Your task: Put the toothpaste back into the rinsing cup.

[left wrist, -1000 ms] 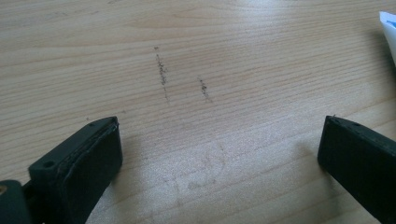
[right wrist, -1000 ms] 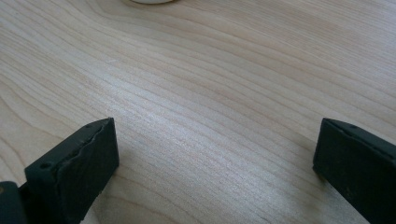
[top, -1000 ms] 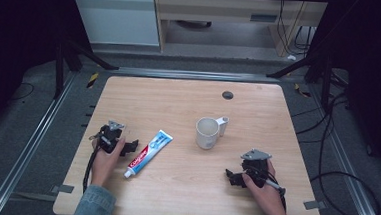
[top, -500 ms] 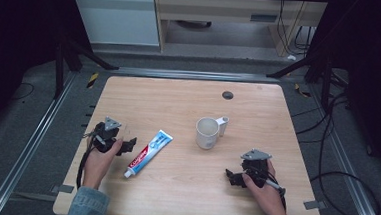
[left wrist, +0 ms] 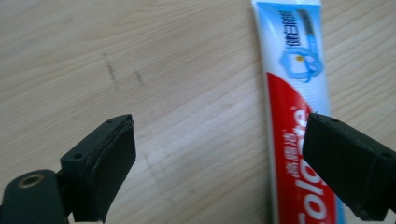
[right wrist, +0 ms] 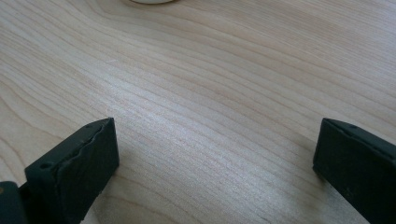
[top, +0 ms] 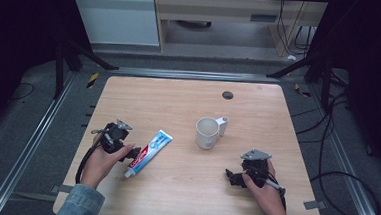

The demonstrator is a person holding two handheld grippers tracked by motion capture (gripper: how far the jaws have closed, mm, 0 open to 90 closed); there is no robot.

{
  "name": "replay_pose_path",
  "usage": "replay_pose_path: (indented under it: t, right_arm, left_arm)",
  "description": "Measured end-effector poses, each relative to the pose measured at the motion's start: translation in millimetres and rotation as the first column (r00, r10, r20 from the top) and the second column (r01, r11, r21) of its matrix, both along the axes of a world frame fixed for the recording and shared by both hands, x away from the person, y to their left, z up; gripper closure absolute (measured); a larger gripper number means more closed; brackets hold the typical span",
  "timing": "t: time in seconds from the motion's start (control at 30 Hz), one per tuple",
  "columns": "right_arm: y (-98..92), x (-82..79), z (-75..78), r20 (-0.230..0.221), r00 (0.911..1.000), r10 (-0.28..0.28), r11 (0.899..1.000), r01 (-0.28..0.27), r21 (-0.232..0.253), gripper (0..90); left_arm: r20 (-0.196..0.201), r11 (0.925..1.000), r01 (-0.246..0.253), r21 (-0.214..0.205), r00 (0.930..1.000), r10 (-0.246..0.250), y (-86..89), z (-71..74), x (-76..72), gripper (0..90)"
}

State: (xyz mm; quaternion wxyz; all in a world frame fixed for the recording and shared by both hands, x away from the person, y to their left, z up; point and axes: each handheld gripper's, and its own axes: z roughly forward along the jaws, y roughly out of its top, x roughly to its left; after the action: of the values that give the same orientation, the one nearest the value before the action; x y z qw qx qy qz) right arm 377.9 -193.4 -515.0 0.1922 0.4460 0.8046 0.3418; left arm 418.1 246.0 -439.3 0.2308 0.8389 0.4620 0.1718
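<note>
Change since earlier frame: left claw (top: 134, 151) had lifted off the desk (top: 179, 102) and drawn back slightly toward the desk's left edge; its jaws had just been closing a little, with nothing gripped between them; the right claw (top: 232, 176) kept its place.
Left claw: jaws stood apart above the desk; in the left gripper view, the right-hand jaw overlapped the red part of the toothpaste tube (left wrist: 296, 116), the other hung over bare wood.
Right claw: jaws apart, with bare wood between them, low over the desk near its front right.
Toothpaste tube: lay flat on the desk, left of centre, slanted, cap end toward the front edge, just beside the left claw (top: 148, 147).
Mug (top: 207, 132): upright, white, near the desk's middle, handle pointing to the right, well apart from both claws.
Desk surface: light wood, with a dark round grommet (top: 227, 94) toward the far side.
</note>
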Motion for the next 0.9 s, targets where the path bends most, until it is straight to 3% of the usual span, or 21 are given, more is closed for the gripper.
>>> replay_pose_path:
  t: [0.07,0.13,0.37,0.6,0.73,0.9]
  right_arm:
    - [-0.1,0.1,-0.1,0.001,1.0,0.0,1.0,0.0,-0.002,0.4]
    - [0.0,0.0,0.0,0.0,1.0,0.0,1.0,0.0,0.0,0.4]
    - [-0.1,0.1,0.0,0.001,1.0,0.001,1.0,-0.001,0.0,0.4]
    - [0.0,-0.1,0.1,-0.002,1.0,-0.001,1.0,0.001,0.001,0.4]
    - [0.0,0.0,-0.1,0.0,1.0,0.0,1.0,0.0,0.003,0.4]
    - [0.1,-0.1,0.0,-0.001,1.0,-0.001,1.0,0.001,0.001,0.4]
  left_arm:
    - [-0.03,0.9979,0.035,-0.055,0.9989,-0.037,-10.1,3.1,1.1,10.1]
    - [-0.048,0.9963,0.052,-0.068,0.9973,-0.055,-19.2,4.2,2.9,10.1]
    - [-0.086,0.9917,0.128,0.014,0.9883,-0.126,-45.9,9.9,10.3,9.8]
    - [-0.126,0.9868,0.15,0.06,0.9819,-0.142,-60.1,7.2,16.0,10.1]
    - [-0.158,0.9798,0.183,0.08,0.9729,-0.169,-68.1,4.4,18.8,13.8]
    - [-0.174,0.978,0.18,0.105,0.9716,-0.16,-71.3,5.4,22.9,15.1]
